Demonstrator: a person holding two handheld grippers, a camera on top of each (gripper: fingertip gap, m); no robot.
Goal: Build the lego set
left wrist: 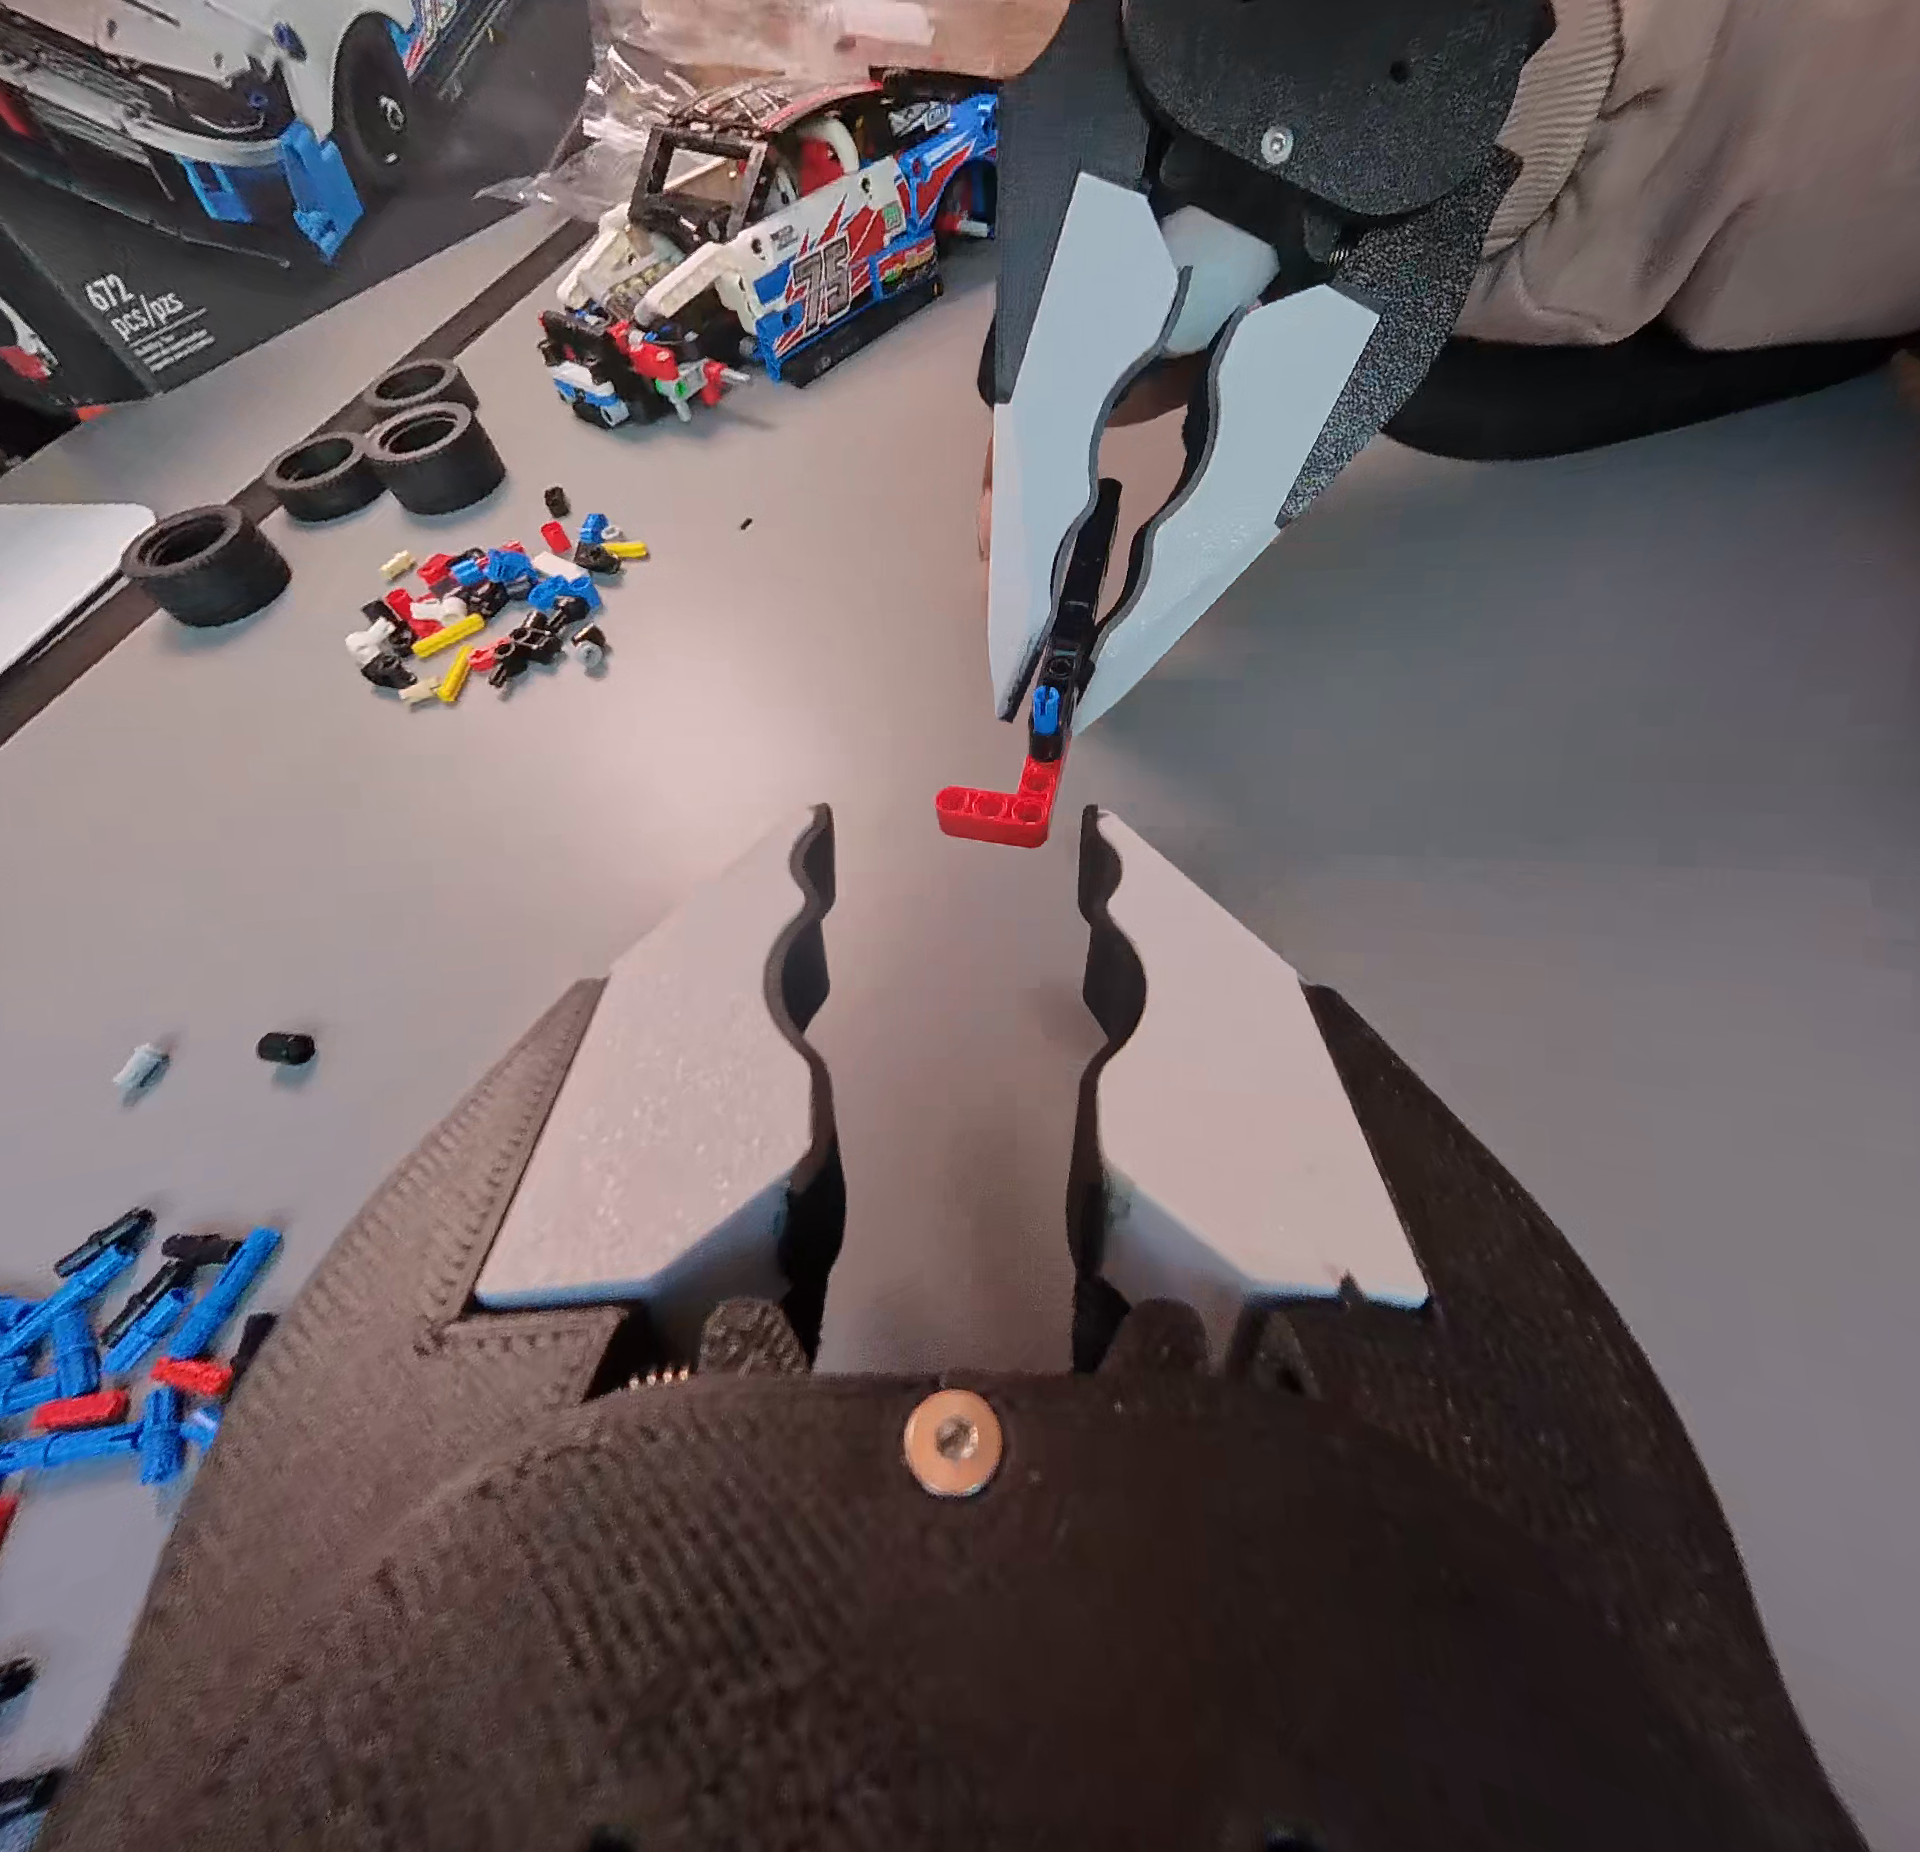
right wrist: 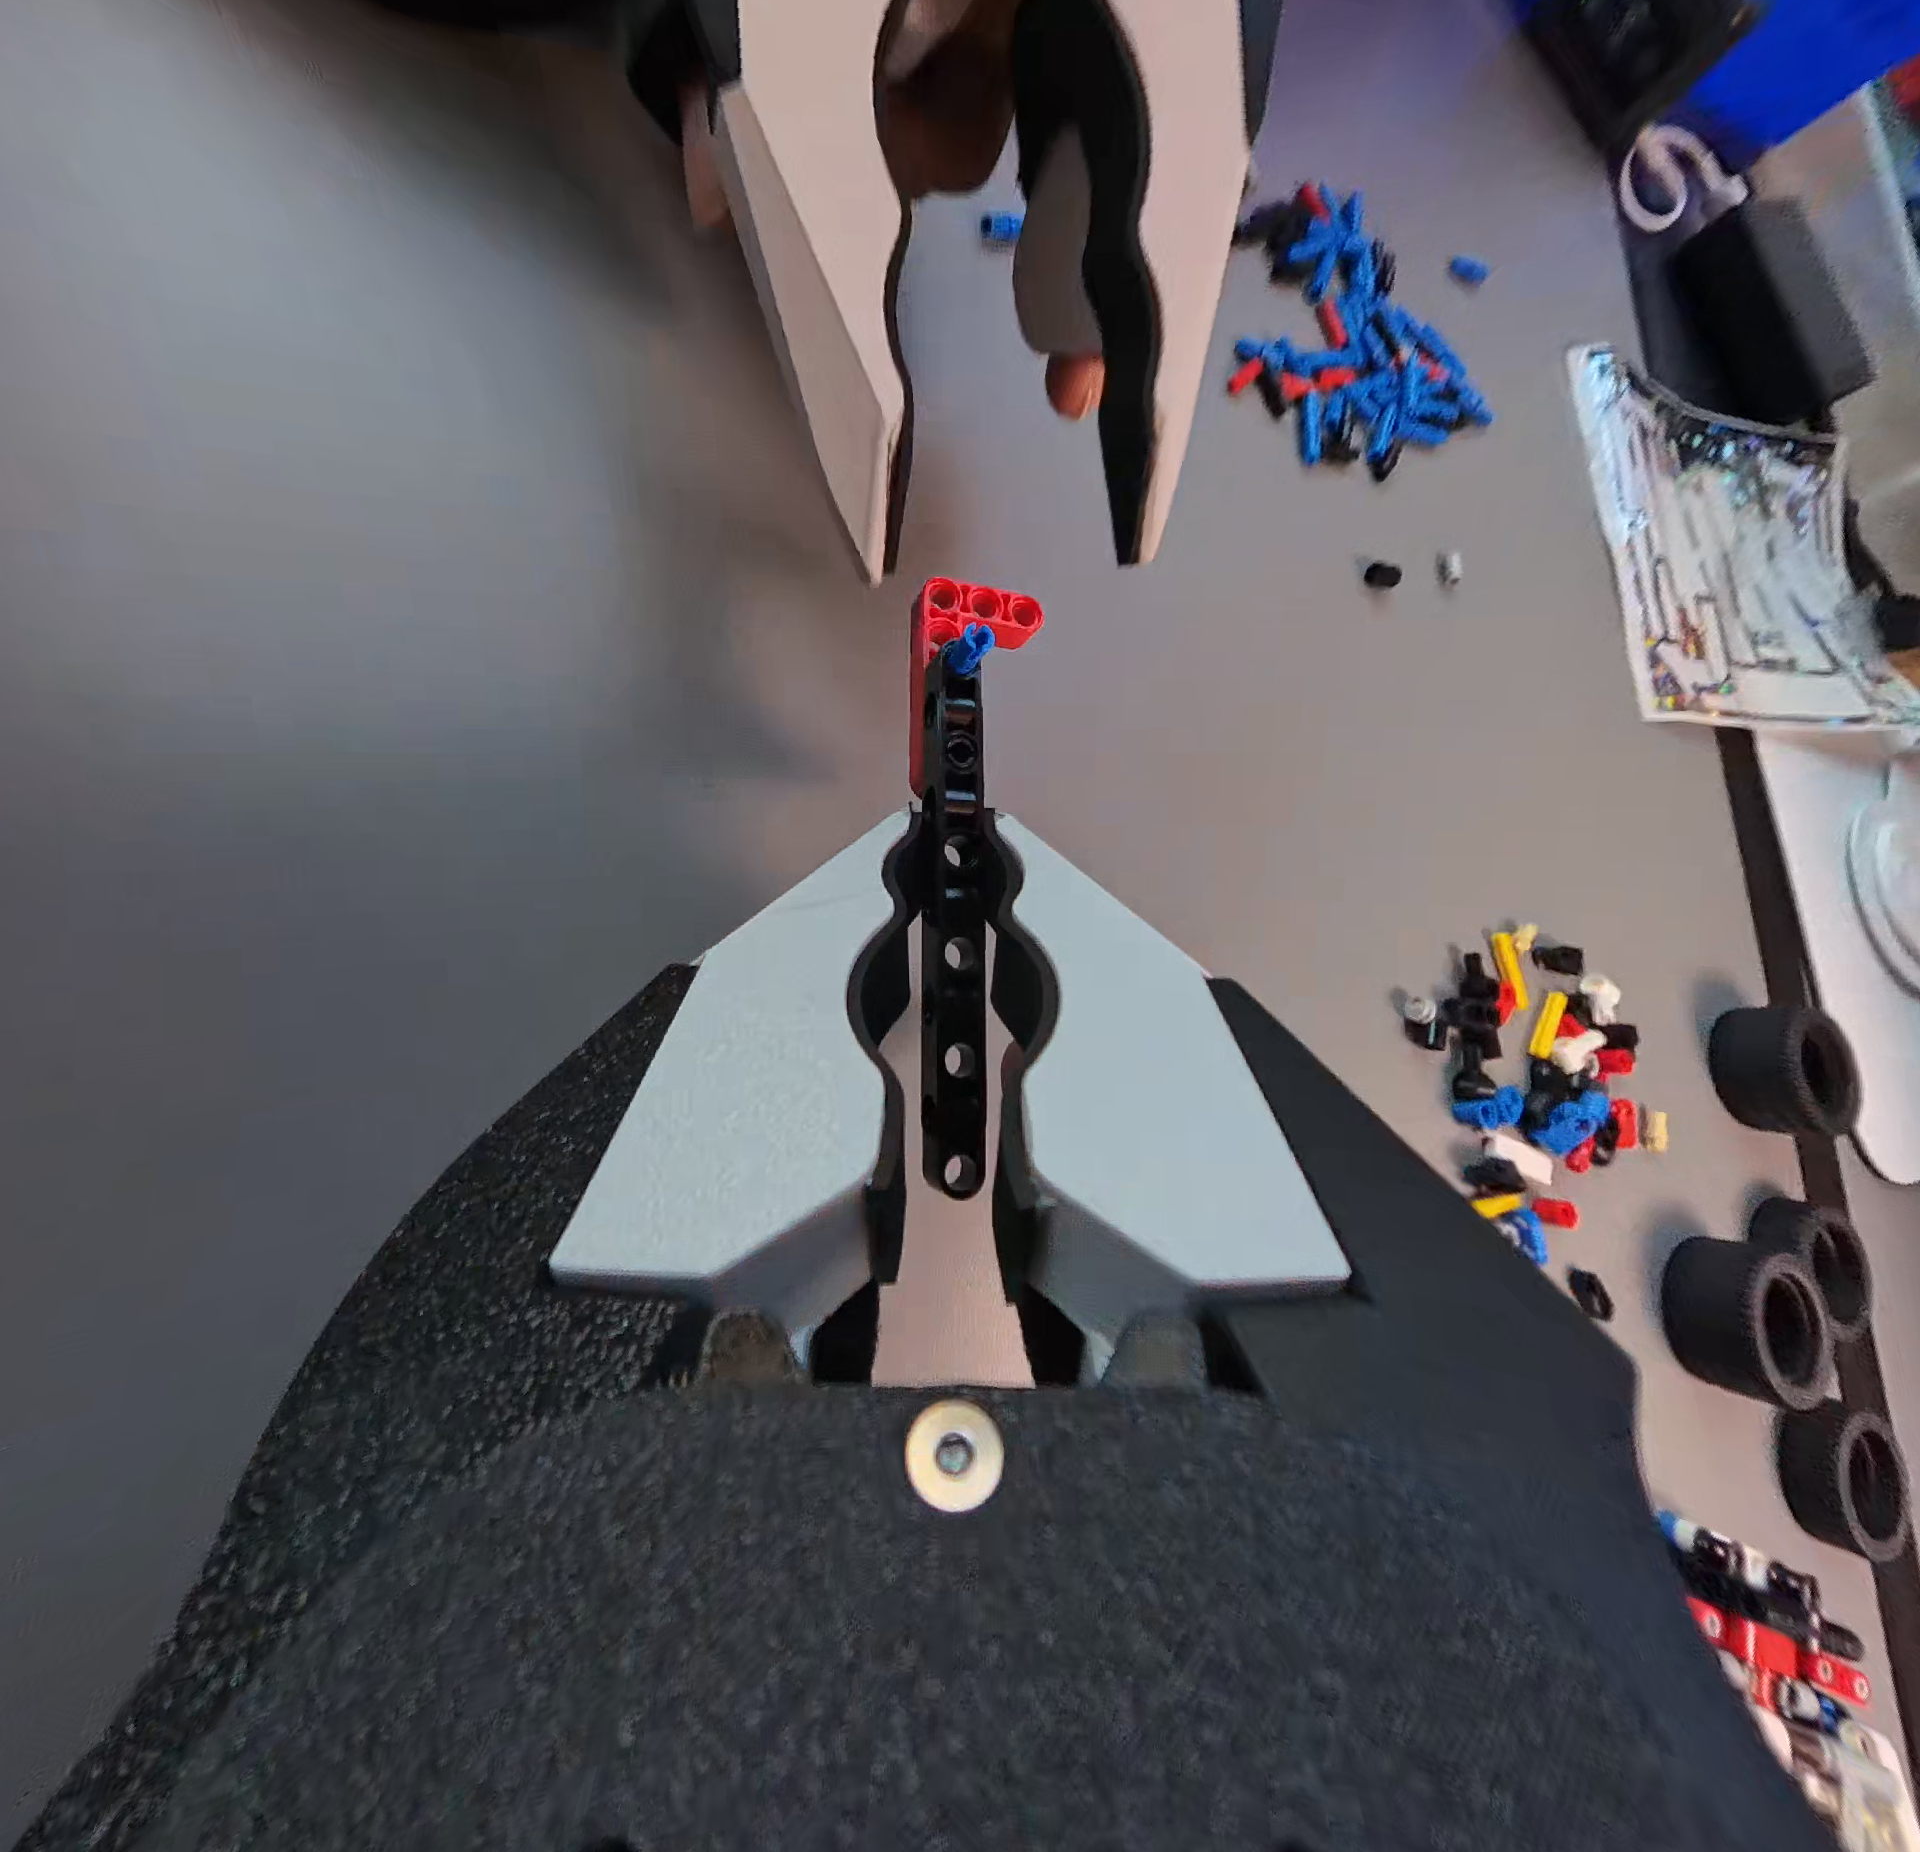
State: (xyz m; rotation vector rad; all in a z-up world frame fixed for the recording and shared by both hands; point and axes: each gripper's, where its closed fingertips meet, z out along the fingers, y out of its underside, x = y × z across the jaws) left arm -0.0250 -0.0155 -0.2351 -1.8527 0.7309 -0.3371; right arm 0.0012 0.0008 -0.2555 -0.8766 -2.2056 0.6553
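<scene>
My right tongs (right wrist: 951, 826) clamp a black holed beam (right wrist: 958, 971), blue pin (right wrist: 971, 644) and red L-piece (right wrist: 977, 602) at its tip. Left tongs (left wrist: 956, 826) apart, just beside the L-piece; bare grey table (left wrist: 1455, 763) around it.

Right gripper (right wrist: 954, 826) was clamped on a black holed beam (right wrist: 958, 971), which stuck out past the fingertips with a blue pin (right wrist: 971, 644) at its far end. A red L-shaped beam (right wrist: 971, 605) sat right at that tip, touching it. The left gripper (right wrist: 1003, 555) hung just beyond, fingers spread apart, nothing in them. Off to the right on the grey table (right wrist: 364, 555): a pile of blue pins (right wrist: 1371, 368), a mixed heap of small parts (right wrist: 1538, 1085), and black tyres (right wrist: 1782, 1070).
</scene>
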